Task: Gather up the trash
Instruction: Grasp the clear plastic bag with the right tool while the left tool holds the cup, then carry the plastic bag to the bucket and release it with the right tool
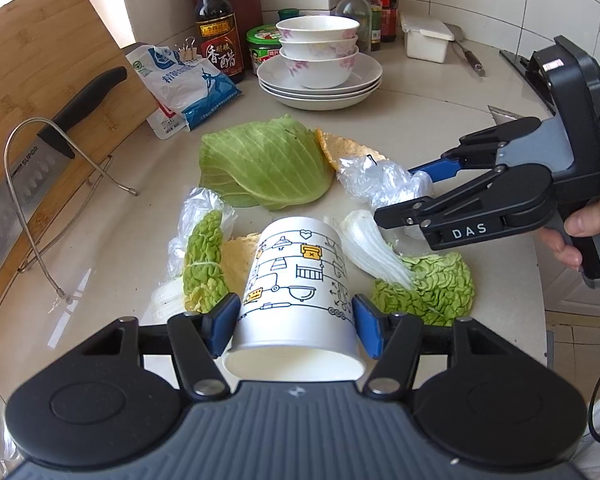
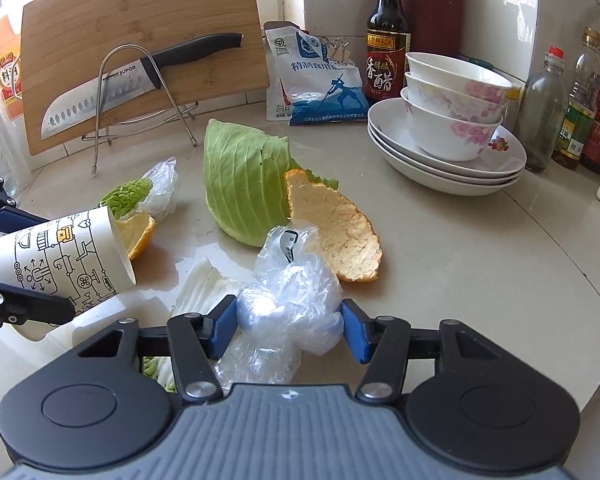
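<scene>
The crumpled plastic bag (image 2: 290,304) lay on the desk (image 2: 480,280) squarely between the right claw (image 2: 286,326) pads, both pressing its sides, so that claw was grasping it. Its bulk ran toward 12 o'clock, orange peel (image 2: 336,228) touching it at 1 o'clock. At 9 o'clock the left claw (image 1: 296,320) clenched a tilted paper cup (image 1: 300,284). The bag's underside stayed hidden.

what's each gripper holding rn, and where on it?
Left gripper clamps the paper cup across its sides near the base. Right gripper has its pads on the crumpled plastic bag, around its middle.
</scene>
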### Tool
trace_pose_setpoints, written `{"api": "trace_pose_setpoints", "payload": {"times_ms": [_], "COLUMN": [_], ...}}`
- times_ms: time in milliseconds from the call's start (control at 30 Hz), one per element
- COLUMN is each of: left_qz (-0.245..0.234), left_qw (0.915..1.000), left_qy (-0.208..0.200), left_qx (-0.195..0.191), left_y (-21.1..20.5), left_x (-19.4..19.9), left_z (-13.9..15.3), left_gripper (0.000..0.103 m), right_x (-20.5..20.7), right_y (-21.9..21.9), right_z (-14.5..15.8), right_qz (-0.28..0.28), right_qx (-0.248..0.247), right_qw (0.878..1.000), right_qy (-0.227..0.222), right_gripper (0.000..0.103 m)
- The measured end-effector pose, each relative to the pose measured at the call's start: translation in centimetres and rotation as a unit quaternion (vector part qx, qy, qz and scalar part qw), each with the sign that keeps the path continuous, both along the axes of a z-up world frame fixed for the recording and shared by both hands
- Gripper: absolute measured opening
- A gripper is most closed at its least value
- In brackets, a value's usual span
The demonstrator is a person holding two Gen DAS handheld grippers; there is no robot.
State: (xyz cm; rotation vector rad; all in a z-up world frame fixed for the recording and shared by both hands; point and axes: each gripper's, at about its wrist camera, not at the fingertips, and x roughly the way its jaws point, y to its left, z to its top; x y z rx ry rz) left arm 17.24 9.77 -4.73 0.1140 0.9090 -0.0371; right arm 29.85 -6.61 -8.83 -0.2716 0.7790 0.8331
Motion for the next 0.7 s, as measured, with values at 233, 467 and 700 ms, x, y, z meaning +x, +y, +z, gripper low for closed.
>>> {"api": "trace_pose_setpoints", "payload": {"times_ms": [233, 467, 700], "left_qz": [-0.003, -0.009, -0.015], "left_qw": [1.0, 0.9999, 0.9999], "left_qy": [0.005, 0.004, 0.001], "left_qx": [-0.002, -0.004, -0.004], "left_y": [-0.4, -1.1, -2.1], "left_x": [-0.1, -0.5, -1.2], "left_z": [0.1, 0.8, 1.7], "left_gripper": [0.06, 0.06, 0.06], "right_x": [-0.1, -0.9, -1.9], "right_y": [-0.3, -1.2, -2.4], "right_z": [0.6, 1.8, 3.0], "right_qz": [0.001, 0.001, 0.004], "right_qx": [-0.003, -0.008, -0.009], "right_qw": [1.0, 1.0, 1.0], "right_qy": [-0.002, -0.006, -0.011], "right_gripper": [0.06, 0.06, 0.059]}}
